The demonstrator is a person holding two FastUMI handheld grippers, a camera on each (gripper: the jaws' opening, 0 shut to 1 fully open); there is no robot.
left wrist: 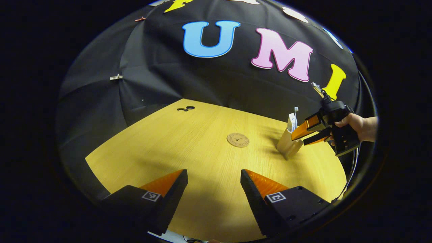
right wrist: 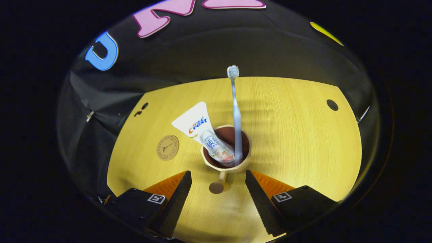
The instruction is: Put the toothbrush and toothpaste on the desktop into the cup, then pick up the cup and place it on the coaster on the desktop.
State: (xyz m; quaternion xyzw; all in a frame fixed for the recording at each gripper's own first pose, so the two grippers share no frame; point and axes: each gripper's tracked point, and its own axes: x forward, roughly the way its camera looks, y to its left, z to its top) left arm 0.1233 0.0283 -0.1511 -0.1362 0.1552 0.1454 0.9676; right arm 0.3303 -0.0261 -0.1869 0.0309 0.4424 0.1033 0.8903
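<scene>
A light yellow wooden table (right wrist: 287, 135) with fine straight grain stands against black cloth walls. A beige cup (right wrist: 226, 165) stands upright on it, its handle towards the near edge. To the left of the cup, well apart from it, a round cork coaster (right wrist: 167, 147) lies flat. Small dark round holes (right wrist: 332, 105) mark the tabletop at the far right and far left.

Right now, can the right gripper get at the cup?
Probably yes: the right gripper is open, its fingers either side of the cup's handle, with nothing between them and the cup.
</scene>
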